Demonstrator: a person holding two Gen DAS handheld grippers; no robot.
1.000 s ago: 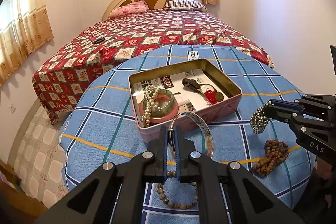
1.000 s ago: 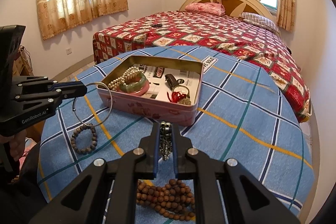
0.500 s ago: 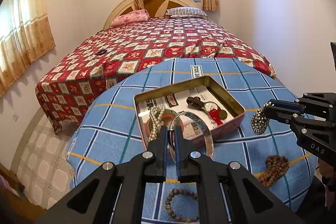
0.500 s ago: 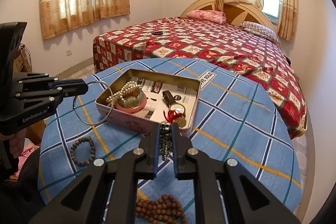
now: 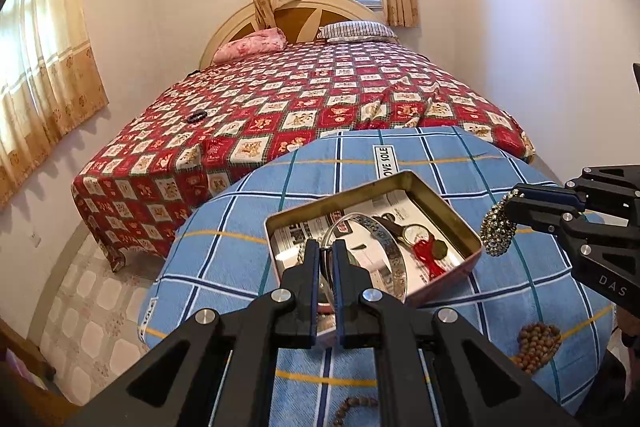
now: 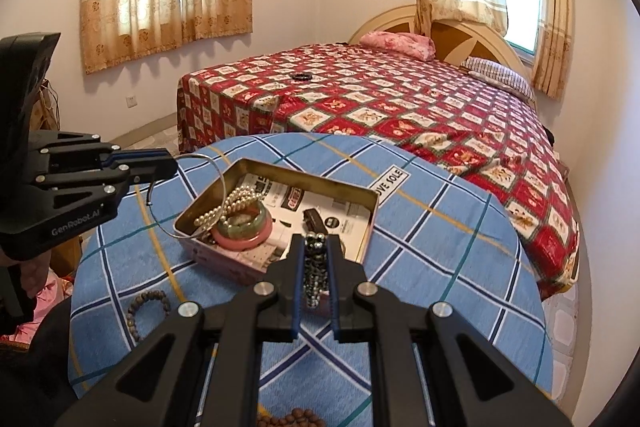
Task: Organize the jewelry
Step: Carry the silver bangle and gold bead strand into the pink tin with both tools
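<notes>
Your left tool (image 5: 327,251) grips a silver bangle (image 5: 390,247) above the tin (image 5: 440,205). Only your right view shows the pearls (image 6: 230,205) inside it, where your right tool (image 6: 315,247) clamps a beaded chain (image 6: 314,271).

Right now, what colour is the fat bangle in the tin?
The bangle is green, resting on a pink one; clearest in the right wrist view.

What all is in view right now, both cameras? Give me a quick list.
tin box: 1, pink, gold inside, table centre
pearl strand: 1, white, in tin
jade bangle: 1, green, in tin on pink ring
silver bangle: 1, held over tin
rhinestone bracelet: 1, held, right of tin
wooden bead bracelets: 2, brown, on cloth
tablecloth: blue plaid
bed: red patchwork
left gripper: shut on silver bangle
right gripper: shut on rhinestone bracelet
</notes>
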